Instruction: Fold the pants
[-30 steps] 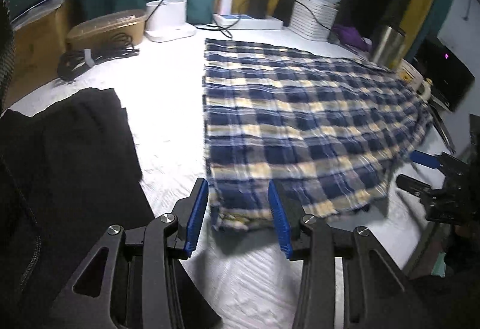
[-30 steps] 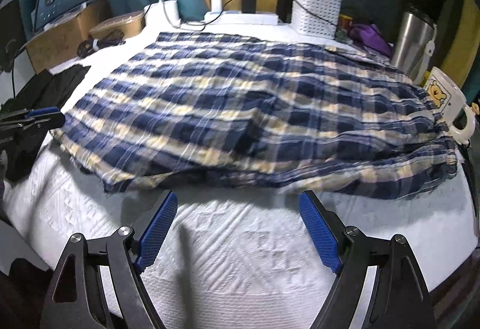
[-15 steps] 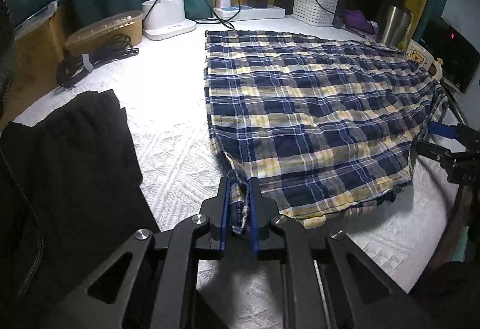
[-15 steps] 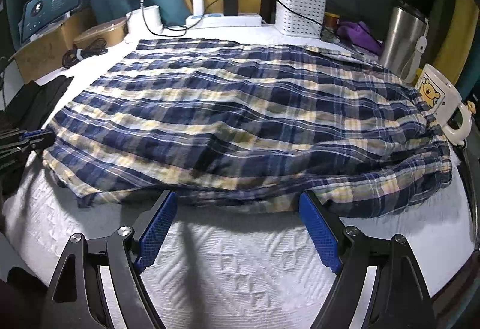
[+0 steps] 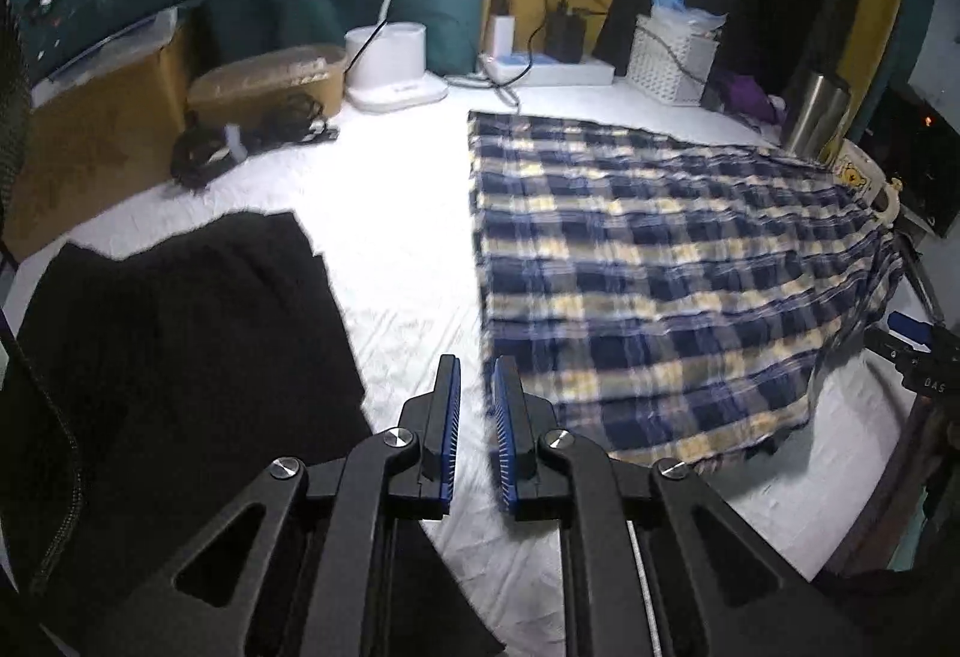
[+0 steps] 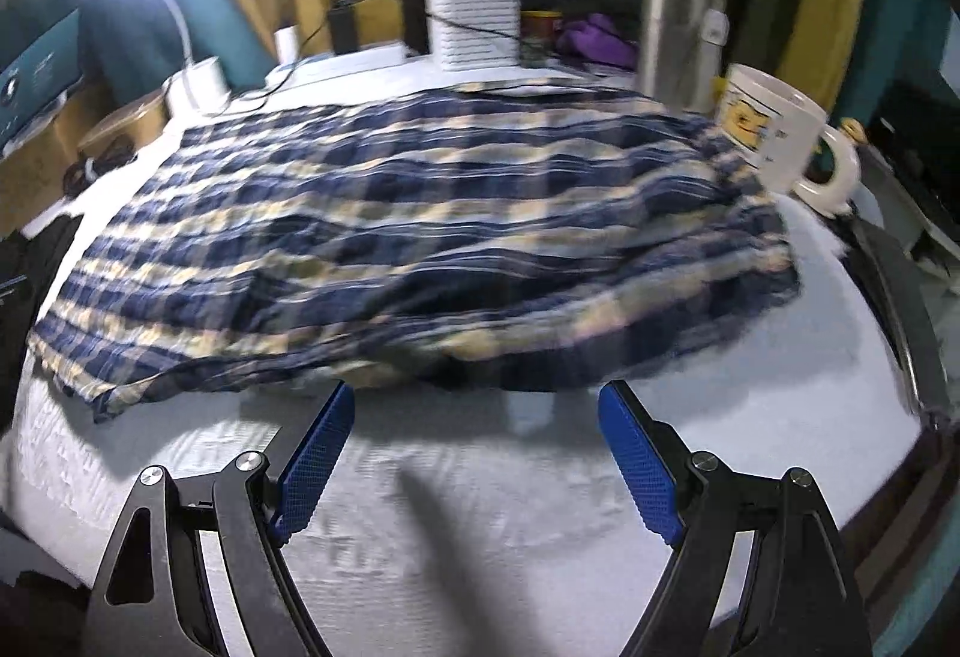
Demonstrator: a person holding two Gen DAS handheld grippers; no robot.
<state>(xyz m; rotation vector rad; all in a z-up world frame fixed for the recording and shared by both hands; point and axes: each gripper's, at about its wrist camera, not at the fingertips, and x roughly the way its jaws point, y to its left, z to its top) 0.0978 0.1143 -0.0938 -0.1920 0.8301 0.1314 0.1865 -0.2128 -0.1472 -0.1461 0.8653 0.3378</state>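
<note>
Both grippers hold nothing: my left gripper point(image 5: 476, 378), clamped on the pants point(image 5: 660, 273) corner earlier, has let go, jaws nearly closed at 6 o'clock; my right gripper point(image 6: 474, 405) gapes wide, so regrasping comes next.

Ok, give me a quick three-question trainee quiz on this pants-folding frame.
1. True or false: the right gripper is open and empty.
2. Which stands beside the pants: A mug, B vase, C teapot?
3. Fill in: in the left wrist view, the garment left of the pants is coloured ___.
Key: 1 true; 2 A; 3 black.
</note>
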